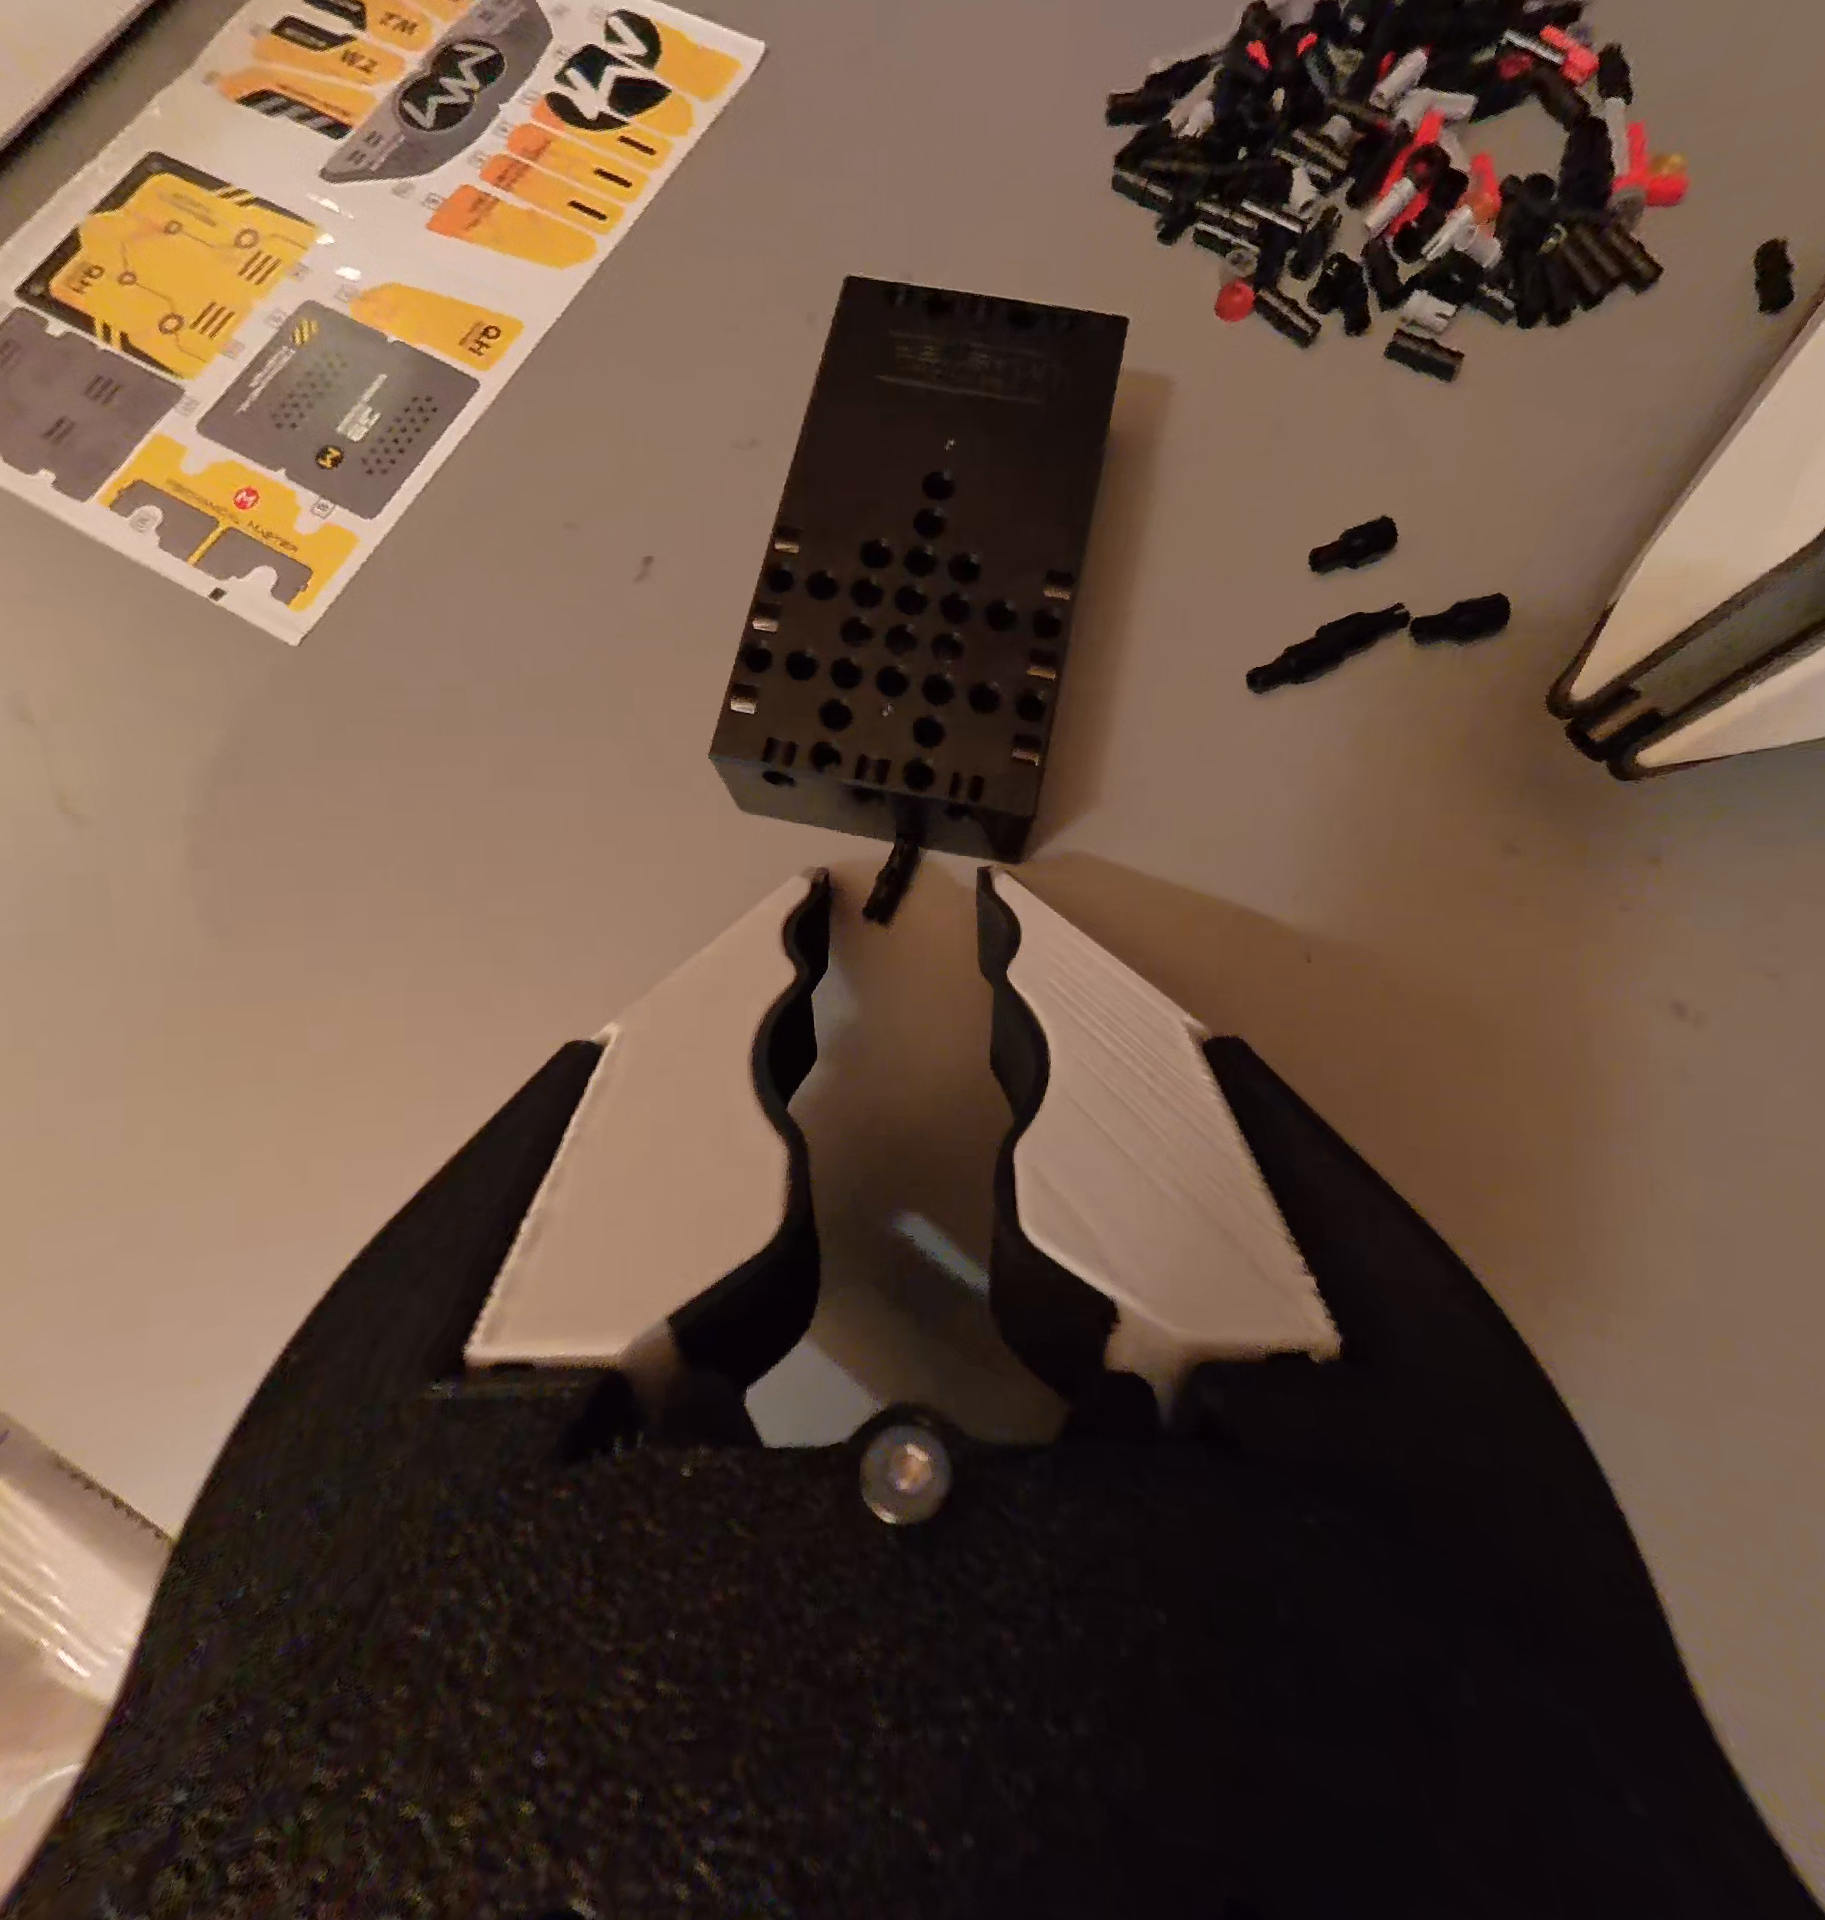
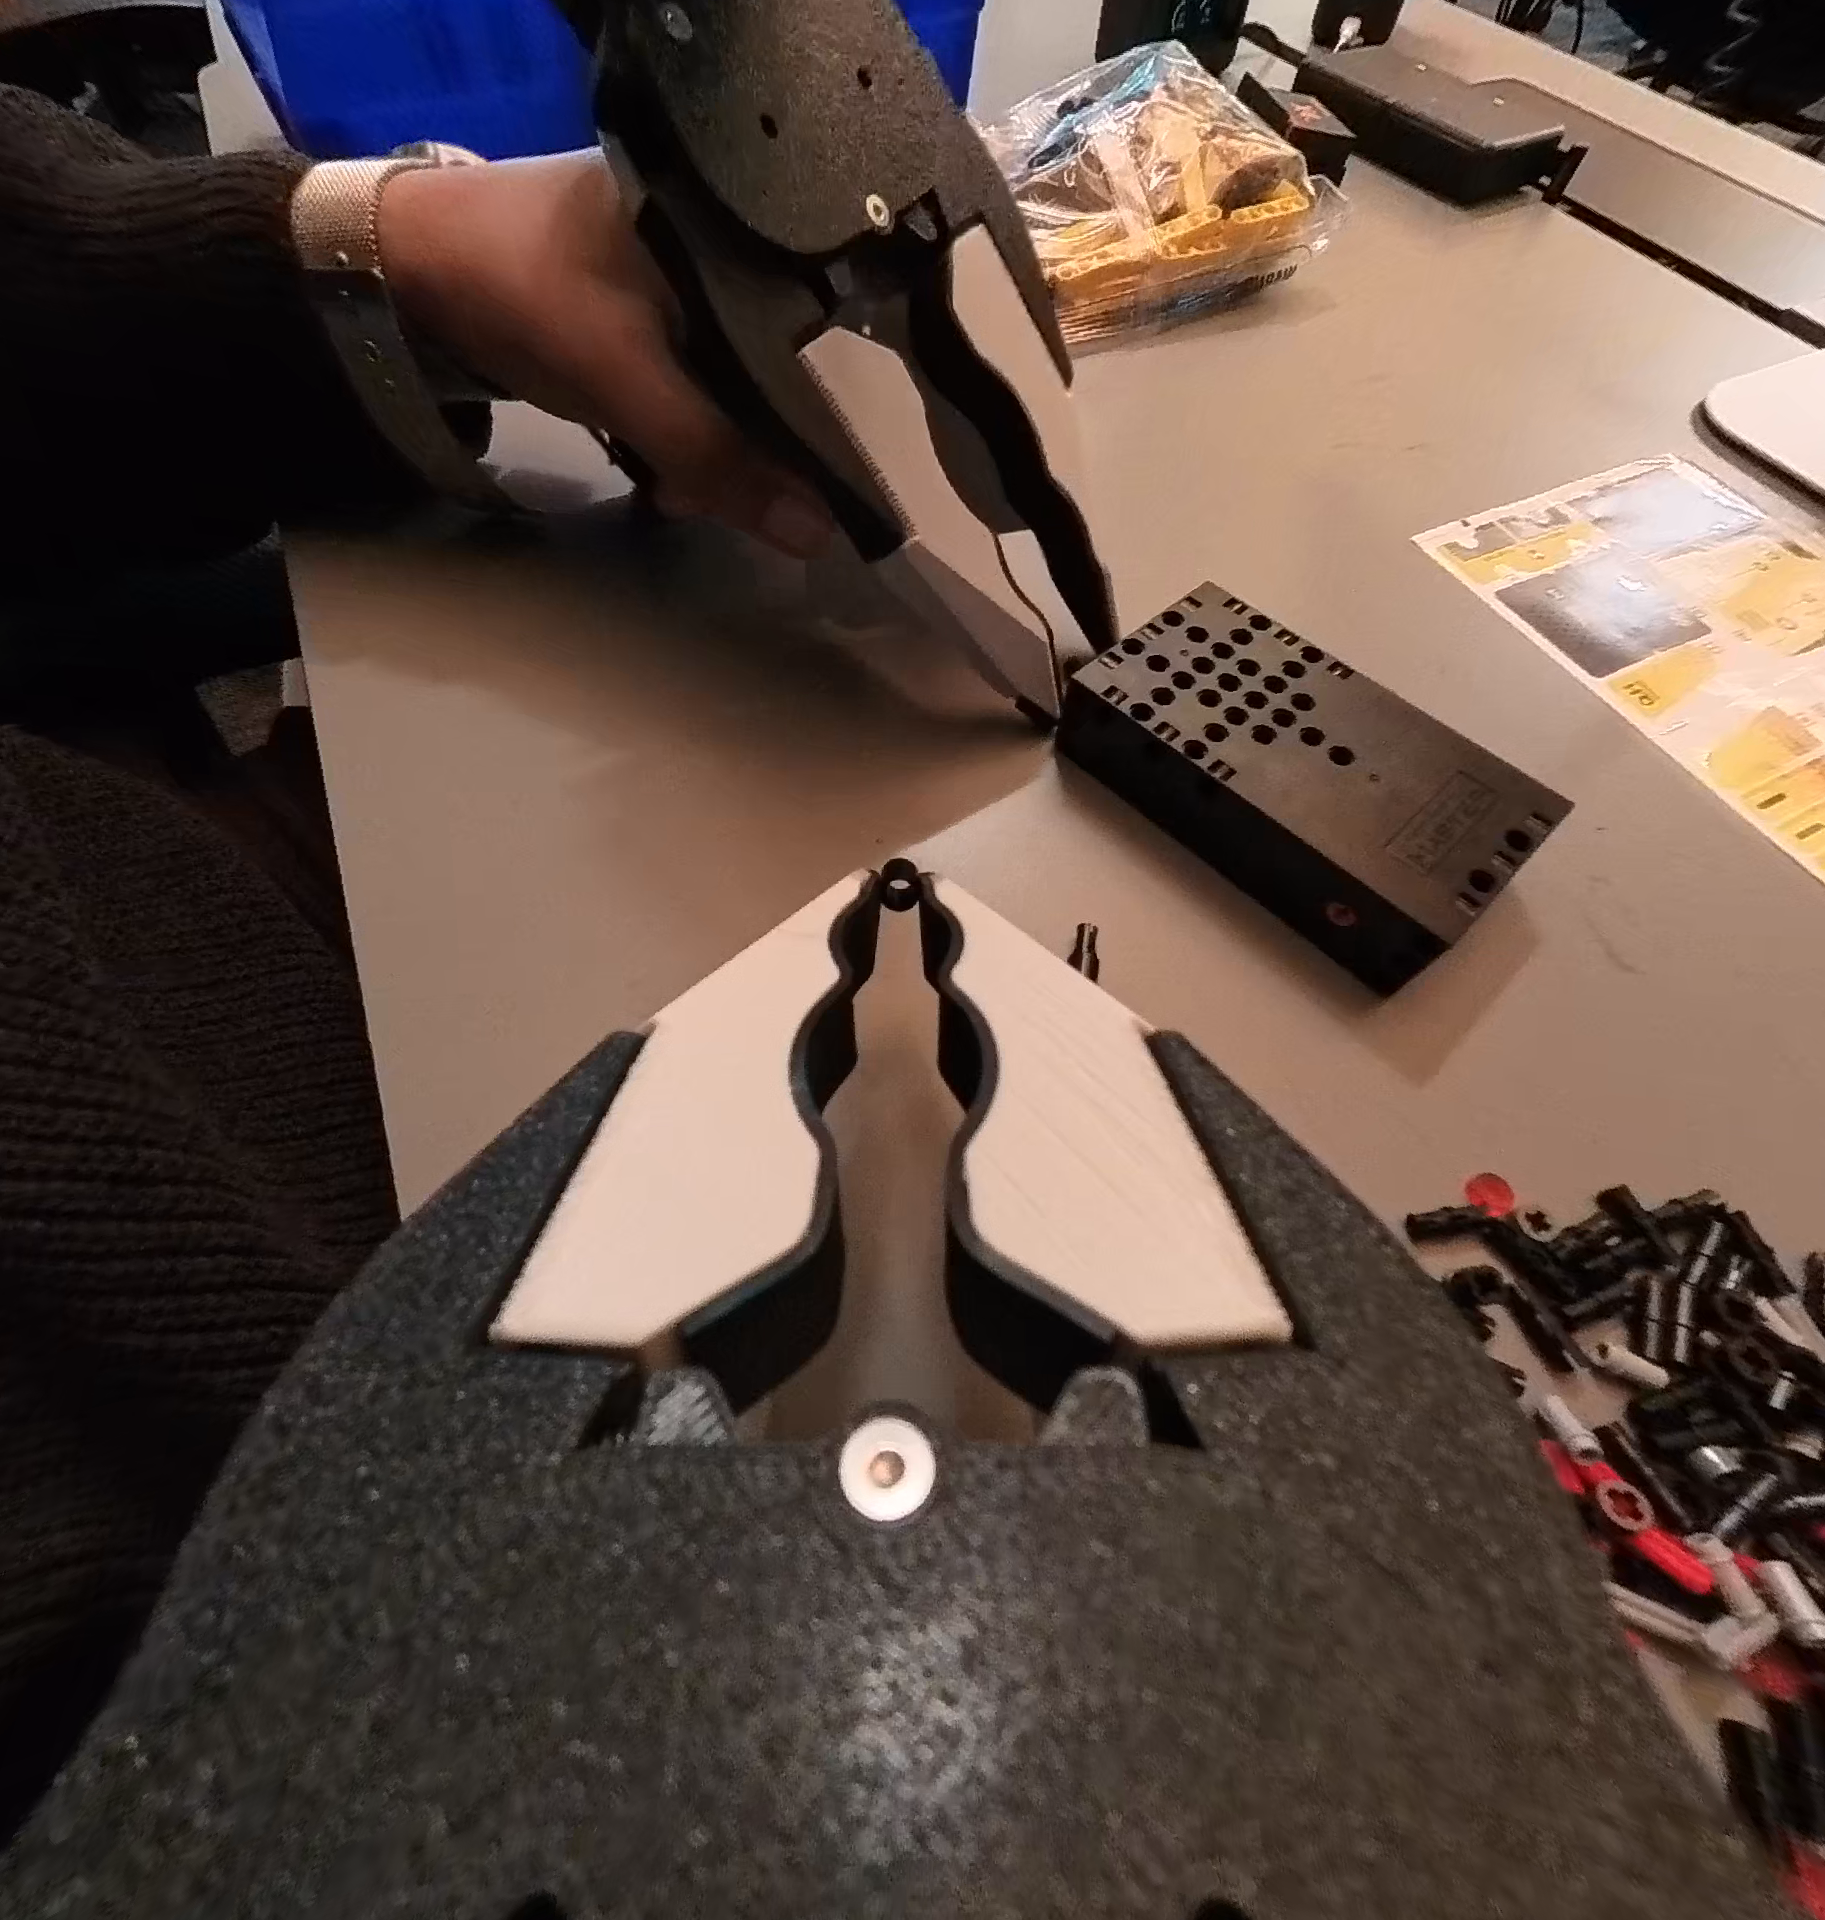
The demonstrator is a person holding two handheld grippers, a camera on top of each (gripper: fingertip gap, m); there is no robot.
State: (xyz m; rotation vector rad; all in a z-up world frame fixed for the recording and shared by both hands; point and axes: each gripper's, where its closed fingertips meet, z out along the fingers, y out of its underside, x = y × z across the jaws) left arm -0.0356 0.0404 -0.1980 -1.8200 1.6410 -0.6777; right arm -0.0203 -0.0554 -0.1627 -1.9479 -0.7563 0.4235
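Black plastic dominated: a perforated black housing block (image 1: pixel 913 582) lay flat mid-worktop, a short black pin (image 1: pixel 889 878) jutting from its near end. The left gripper (image 1: pixel 903 883) stood with jaws parted either side of that pin, not gripping it; a careless nudge could have shoved the block sideways. The right gripper (image 2: pixel 900 894) pinched a small black connector pin (image 2: pixel 899 889) at its very tips, a shallow hold that might have let it twist out. A pile of loose connector pins (image 1: pixel 1407 177) sat toward the far right edge, a sticker sheet (image 1: pixel 295 270) far left.
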